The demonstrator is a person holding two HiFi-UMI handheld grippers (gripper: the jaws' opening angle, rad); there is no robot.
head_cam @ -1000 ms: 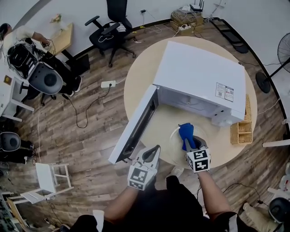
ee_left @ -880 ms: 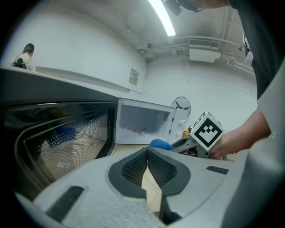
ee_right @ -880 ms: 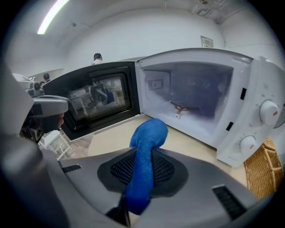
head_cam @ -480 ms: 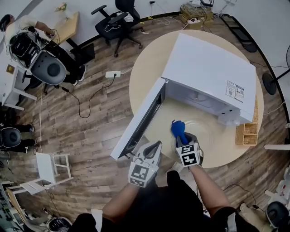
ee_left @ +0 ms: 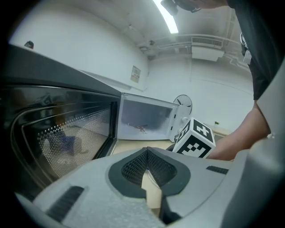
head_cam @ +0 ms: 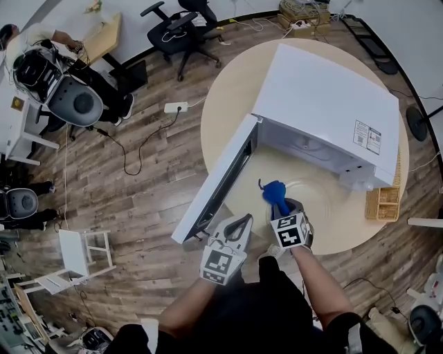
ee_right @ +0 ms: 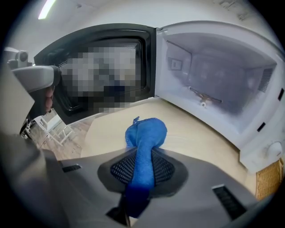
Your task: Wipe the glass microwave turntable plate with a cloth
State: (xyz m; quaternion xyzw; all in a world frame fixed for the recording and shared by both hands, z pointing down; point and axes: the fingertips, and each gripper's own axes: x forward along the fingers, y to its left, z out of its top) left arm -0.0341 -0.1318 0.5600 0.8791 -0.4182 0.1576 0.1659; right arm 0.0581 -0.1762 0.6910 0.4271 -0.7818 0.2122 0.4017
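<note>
The clear glass turntable plate [head_cam: 320, 197] lies flat on the round table [head_cam: 228, 104], in front of the open white microwave [head_cam: 325, 104]. My right gripper [head_cam: 281, 205] is shut on a blue cloth [head_cam: 275, 191], whose bunched end rests at the plate's left edge. In the right gripper view the blue cloth [ee_right: 144, 138] sticks out past the jaws over the faint plate rim [ee_right: 180, 139]. My left gripper [head_cam: 237, 227] hovers off the table's front edge beside the microwave door [head_cam: 214, 187], shut with nothing held. In the left gripper view, the left gripper [ee_left: 147, 152] faces the microwave cavity [ee_left: 142, 120].
A wicker basket [head_cam: 383, 202] sits at the table's right edge beside the microwave. On the wooden floor are an office chair [head_cam: 181, 21], a power strip with cable [head_cam: 175, 107] and a white stool [head_cam: 76, 256]. A person sits at a desk [head_cam: 104, 34] far left.
My right gripper has dragged the blue cloth from the plate's middle leftward to its left edge. The left gripper has stayed put. The head view has shifted slightly.
</note>
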